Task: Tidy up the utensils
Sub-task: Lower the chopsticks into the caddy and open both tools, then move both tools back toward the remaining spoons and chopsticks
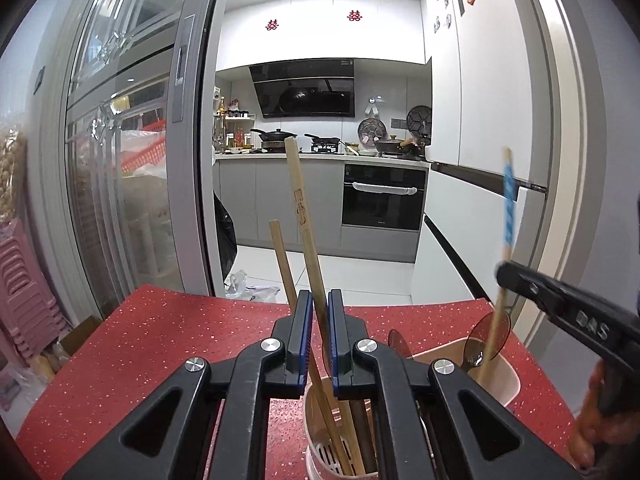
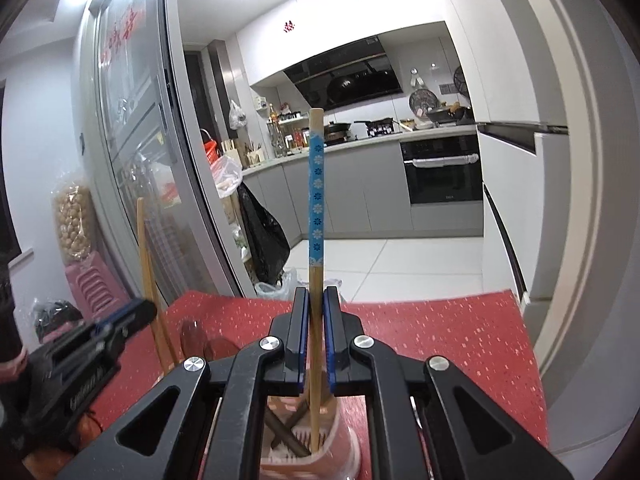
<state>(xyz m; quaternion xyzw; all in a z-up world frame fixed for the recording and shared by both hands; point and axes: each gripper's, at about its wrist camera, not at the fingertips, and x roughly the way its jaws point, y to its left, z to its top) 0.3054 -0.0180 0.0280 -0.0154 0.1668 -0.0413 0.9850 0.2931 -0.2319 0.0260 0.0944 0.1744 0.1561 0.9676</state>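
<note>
The left gripper (image 1: pixel 319 336) is closed on a plain wooden stick (image 1: pixel 306 232); the right gripper (image 2: pixel 316 334) is clamped on a blue-patterned stick (image 2: pixel 317 208). Both sticks stand in the holder (image 1: pixel 498 384) on the red counter (image 1: pixel 132 344), away from its far edge. They look light, stiff and slim, likely to pivot; gripping mid-shaft seems best.

A built-in black oven (image 1: pixel 383 197) sits under the kitchen worktop. Above it and to its left hangs a slanted black range hood (image 1: pixel 304 89). Pans (image 1: pixel 275 134) stand on the hob left of the oven. A black bin bag (image 2: pixel 262 236) slumps on the floor further left. Pink stools (image 1: pixel 24 292) are stacked beyond the sliding glass door (image 1: pixel 132 152).
</note>
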